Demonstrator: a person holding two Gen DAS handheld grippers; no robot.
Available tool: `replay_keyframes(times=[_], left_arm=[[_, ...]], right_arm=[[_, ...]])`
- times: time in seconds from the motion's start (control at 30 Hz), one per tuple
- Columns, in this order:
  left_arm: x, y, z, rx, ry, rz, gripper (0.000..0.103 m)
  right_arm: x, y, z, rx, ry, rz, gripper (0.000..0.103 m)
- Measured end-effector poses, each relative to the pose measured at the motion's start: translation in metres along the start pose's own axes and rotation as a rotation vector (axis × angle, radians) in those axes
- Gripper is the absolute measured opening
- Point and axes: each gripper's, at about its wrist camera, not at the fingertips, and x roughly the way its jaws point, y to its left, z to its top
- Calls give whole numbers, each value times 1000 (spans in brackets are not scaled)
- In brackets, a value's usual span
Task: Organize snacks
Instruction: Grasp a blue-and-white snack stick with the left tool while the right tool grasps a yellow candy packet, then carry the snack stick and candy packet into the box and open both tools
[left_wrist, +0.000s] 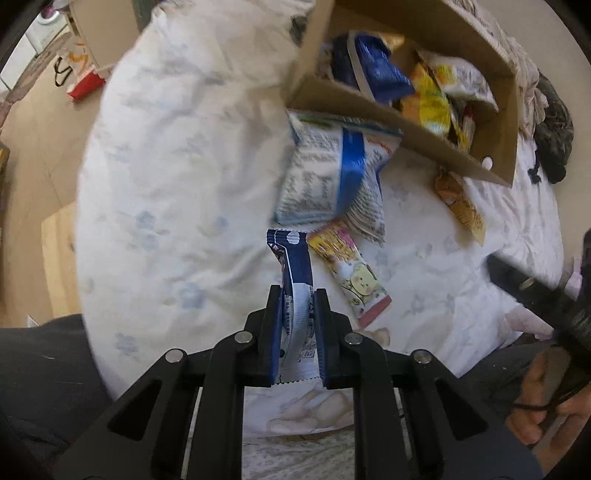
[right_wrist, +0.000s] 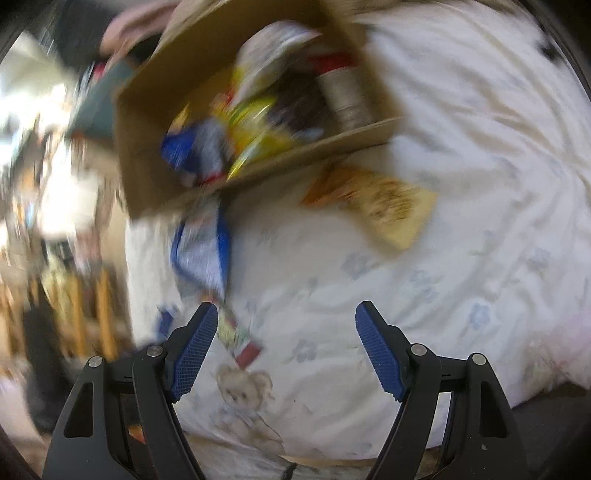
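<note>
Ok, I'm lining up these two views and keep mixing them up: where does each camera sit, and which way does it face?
Left wrist: on the left gripper, looking steeply down at the bed; its jaws are shut on a blue and white snack packet, and a hand shows at lower right.
Right wrist: on the right gripper, looking down at the bed, blurred; its jaws stand open and empty.
Shared: the cardboard box of snacks, the large blue and white bag beside it, the orange packet.

Soft, even daylight, fisheye bending with dark corners, left wrist view mostly sharp, right wrist view heavily motion-blurred, cardboard box (right_wrist: 255, 110) smeared, upper left washed out
</note>
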Motion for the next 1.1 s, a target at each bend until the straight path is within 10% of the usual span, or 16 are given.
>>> replay_keyframes(times=[0.23,0.5,0.6,1.1], left_arm=[[-12,13,4,-36,-49,-6,13],[-18,20,8,-72,-83,17,13],[-18,23,9,-88,-80,11,13],[-20,5,8,-56,-109,9,13]], right_arm=[[53,70,-17,-299,88,-99,78],[111,105,-32,-420,145,-156,53],[110,105,-36,-419,139,-130,29],[21,77,-65,-327,113,36,28]])
